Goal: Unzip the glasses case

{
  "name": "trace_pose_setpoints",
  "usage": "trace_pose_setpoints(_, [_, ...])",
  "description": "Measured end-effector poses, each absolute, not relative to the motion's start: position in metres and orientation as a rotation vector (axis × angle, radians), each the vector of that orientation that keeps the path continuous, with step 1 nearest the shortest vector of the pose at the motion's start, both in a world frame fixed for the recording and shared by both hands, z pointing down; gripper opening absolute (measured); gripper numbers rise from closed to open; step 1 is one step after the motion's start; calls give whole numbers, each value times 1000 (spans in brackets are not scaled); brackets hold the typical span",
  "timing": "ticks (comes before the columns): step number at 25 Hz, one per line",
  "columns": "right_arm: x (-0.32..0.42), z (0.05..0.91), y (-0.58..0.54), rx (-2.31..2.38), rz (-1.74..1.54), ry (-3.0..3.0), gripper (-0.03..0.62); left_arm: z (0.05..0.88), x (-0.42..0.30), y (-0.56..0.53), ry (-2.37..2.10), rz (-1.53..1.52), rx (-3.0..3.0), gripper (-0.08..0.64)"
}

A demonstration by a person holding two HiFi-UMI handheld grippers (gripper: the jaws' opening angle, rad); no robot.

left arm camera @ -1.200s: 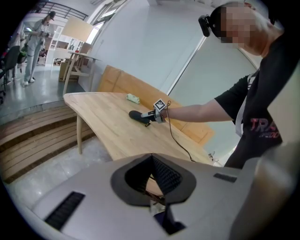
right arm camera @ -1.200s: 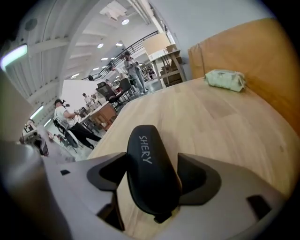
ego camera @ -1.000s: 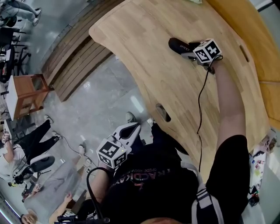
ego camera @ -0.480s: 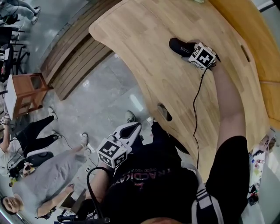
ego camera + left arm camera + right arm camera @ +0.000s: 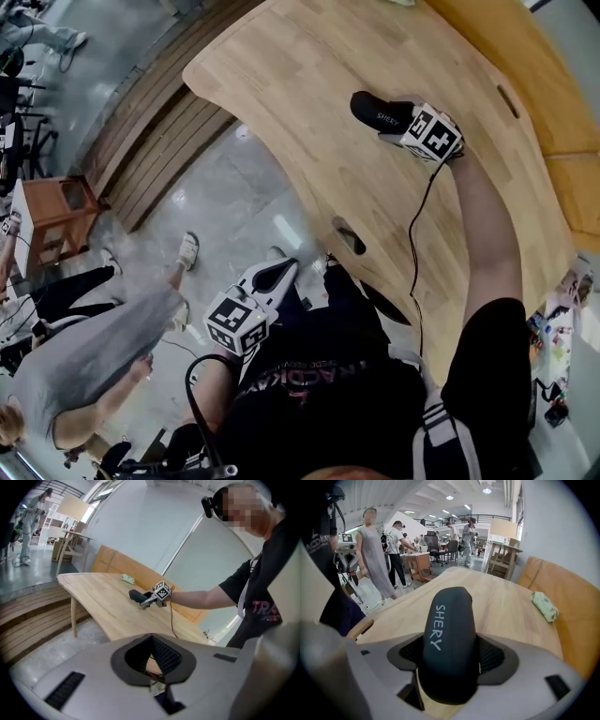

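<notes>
Jaws of the right gripper (image 5: 452, 657) are clamped on the glasses case (image 5: 447, 620), centre frame; those of the left gripper (image 5: 152, 654) are pressed together, empty.

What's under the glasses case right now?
Bare wooden table shows beneath the glasses case, clamped at one end by the right gripper. The case's own body covers its underside, so whether it rests on the wood cannot be seen.

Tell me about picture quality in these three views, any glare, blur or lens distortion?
Head view: even light, with a small light reflection on the glossy floor. Left gripper view: dark rounded fisheye corners, background sharp. Right gripper view: the glasses case fills the foreground, slightly soft, its lettering legible; the ceiling lamps are bright, with no flare.
</notes>
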State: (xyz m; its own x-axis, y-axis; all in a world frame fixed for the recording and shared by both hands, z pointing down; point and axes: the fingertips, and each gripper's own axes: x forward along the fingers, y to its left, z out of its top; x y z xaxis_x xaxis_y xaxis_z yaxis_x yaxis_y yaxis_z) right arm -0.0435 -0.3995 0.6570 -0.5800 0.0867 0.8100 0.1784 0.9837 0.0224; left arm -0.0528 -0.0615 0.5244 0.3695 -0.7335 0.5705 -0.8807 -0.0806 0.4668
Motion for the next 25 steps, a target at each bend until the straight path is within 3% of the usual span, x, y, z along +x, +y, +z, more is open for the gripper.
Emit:
trace_pose_setpoints(20, [10,465,-184,-326,-361,-2362,351,443,-82,-112,-1230,326,2391,14])
trace_pose_setpoints(25, [10,427,-140,-353,-429,-2375,351,408,-80,-114,-1092,255,2541,80])
